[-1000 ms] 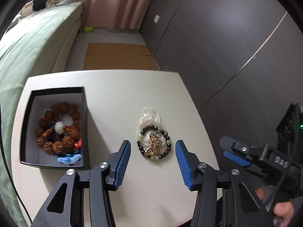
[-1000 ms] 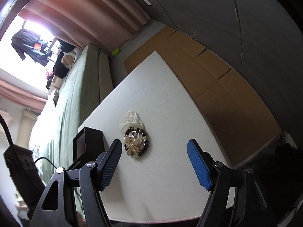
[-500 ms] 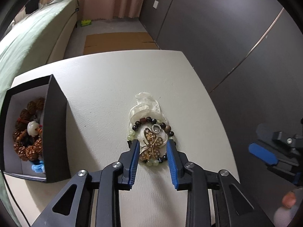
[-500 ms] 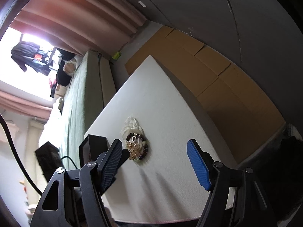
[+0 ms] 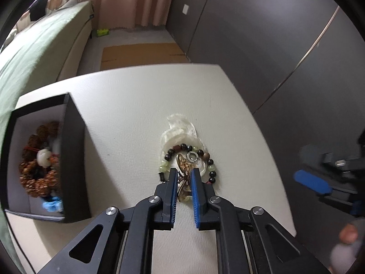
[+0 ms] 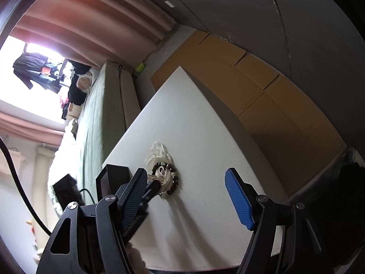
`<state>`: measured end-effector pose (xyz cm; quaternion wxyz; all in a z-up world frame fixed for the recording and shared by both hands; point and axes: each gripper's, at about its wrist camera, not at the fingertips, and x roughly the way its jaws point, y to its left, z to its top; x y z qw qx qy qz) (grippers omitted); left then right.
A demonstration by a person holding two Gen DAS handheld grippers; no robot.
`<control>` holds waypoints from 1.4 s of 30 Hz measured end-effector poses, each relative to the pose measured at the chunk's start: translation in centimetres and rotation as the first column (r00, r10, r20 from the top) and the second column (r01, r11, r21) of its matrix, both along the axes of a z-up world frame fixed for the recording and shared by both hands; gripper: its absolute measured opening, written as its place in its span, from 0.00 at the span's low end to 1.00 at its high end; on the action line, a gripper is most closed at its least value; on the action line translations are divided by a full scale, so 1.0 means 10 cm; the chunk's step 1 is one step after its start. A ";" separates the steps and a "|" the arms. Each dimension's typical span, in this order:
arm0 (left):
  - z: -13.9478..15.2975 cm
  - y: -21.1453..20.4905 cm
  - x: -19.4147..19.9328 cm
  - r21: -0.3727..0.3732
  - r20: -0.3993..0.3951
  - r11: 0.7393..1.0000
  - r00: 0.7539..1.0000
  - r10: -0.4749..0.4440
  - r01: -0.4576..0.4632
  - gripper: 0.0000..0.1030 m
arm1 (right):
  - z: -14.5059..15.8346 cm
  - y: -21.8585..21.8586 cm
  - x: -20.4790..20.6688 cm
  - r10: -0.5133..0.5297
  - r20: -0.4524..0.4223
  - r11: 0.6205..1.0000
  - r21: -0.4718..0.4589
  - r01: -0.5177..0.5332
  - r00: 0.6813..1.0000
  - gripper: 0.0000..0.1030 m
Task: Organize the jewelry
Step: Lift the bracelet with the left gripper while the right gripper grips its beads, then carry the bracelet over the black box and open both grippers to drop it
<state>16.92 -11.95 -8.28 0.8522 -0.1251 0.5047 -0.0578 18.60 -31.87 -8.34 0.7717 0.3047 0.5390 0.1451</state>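
- Jaws of the left gripper [image 5: 183, 175] pinch the gold butterfly brooch [image 5: 183, 171], which lies inside the ring of a beaded bracelet [image 5: 200, 153] near the middle of the white counter [image 5: 127, 114].
- A pale shell piece [image 5: 180, 127] lies just beyond the bracelet, touching it.
- Left of them stands a black box [image 5: 73, 150] holding brown bead strands [image 5: 38, 166].
- The right gripper [image 6: 186, 196] hangs off the counter's right side, jaws spread wide with nothing between them.
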 end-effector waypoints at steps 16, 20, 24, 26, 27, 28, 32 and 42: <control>0.40 0.79 -0.39 -0.144 0.104 0.985 0.988 0.110 -0.094 0.12 | -0.22 0.66 0.11 0.145 -0.014 0.981 -0.132 -0.145 0.989 0.34; 0.45 0.95 -0.39 -0.162 0.113 0.979 0.983 0.144 -0.125 0.12 | -0.27 0.80 0.16 0.160 -0.014 0.965 -0.208 -0.160 0.987 0.32; 0.46 1.04 -0.43 -0.168 0.114 0.976 0.980 0.160 -0.140 0.12 | -0.30 0.90 0.21 0.162 -0.001 0.949 -0.273 -0.156 0.987 0.26; 0.46 1.07 -0.44 -0.172 0.112 0.975 0.980 0.165 -0.144 0.12 | -0.30 0.94 0.22 0.169 0.011 0.944 -0.291 -0.159 0.986 0.25; 0.46 1.10 -0.45 -0.172 0.111 0.974 0.980 0.168 -0.148 0.12 | -0.29 0.96 0.24 0.174 0.014 0.940 -0.298 -0.162 0.985 0.25; 0.46 1.12 -0.46 -0.172 0.109 0.973 0.979 0.171 -0.151 0.12 | -0.30 0.99 0.25 0.179 0.015 0.937 -0.307 -0.166 0.984 0.25; 0.47 1.17 -0.51 -0.176 0.107 0.969 0.976 0.191 -0.171 0.12 | -0.30 1.12 0.25 0.214 0.015 0.904 -0.382 -0.192 0.977 0.21; 0.58 1.41 -0.68 -0.190 0.144 0.950 0.950 0.277 -0.249 0.12 | -0.11 0.96 0.12 0.247 0.076 0.927 -0.309 -0.212 0.966 0.09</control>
